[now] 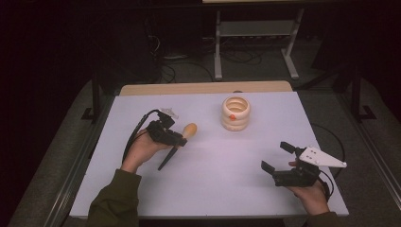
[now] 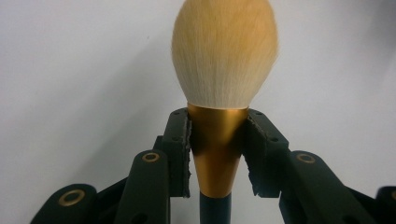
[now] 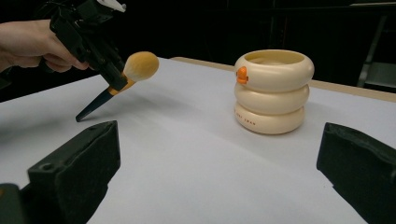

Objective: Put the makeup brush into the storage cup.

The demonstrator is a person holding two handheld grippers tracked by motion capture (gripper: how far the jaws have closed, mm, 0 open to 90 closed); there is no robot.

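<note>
A makeup brush [image 1: 189, 130] with a tan bristle head, gold ferrule and dark handle is held in my left gripper [image 1: 181, 137], which is shut on the ferrule [image 2: 215, 149]. The brush [image 3: 139, 66] is tilted, with its head raised and its handle tip down near the white table [image 1: 208, 189]. A cream holder [image 1: 235, 112] made of stacked rings with a small orange knob stands upright at the table's middle back, open at the top. My right gripper [image 1: 275, 156] hovers open at the front right, its jaws wide apart, facing the holder [image 3: 273, 91].
A wooden strip [image 1: 203, 88] edges the table's far side. Beyond it, a metal stand [image 1: 255, 42] and cables sit on the dark floor. A cable [image 1: 331, 137] trails by the table's right edge.
</note>
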